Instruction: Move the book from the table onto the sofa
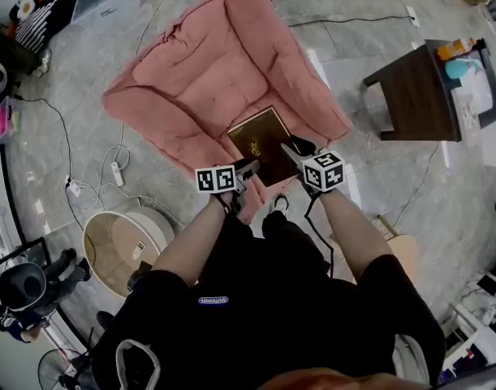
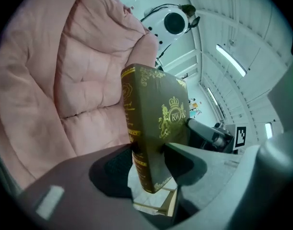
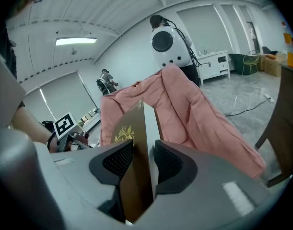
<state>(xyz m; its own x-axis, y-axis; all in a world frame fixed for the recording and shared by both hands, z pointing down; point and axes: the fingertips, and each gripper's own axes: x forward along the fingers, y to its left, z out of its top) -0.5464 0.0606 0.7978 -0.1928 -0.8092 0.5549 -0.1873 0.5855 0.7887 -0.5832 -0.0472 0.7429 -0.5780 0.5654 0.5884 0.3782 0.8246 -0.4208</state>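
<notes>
A brown book with gold print (image 1: 261, 140) hangs over the front of the seat of the pink sofa (image 1: 207, 71). Both grippers grip it. My left gripper (image 1: 246, 167) is shut on its near left corner, where the spine (image 2: 134, 143) sits between the pads. My right gripper (image 1: 290, 151) is shut on its right edge, and the cover and page block (image 3: 139, 152) fill the gap between its pads. In the left gripper view the book (image 2: 158, 123) stands edge-on against the sofa cushions (image 2: 64, 80).
A dark wooden side table (image 1: 422, 92) with an orange bottle and a teal thing stands to the right of the sofa. A round beige tub (image 1: 122, 246) sits on the floor at lower left. Cables and a power strip (image 1: 118, 173) lie left of the sofa.
</notes>
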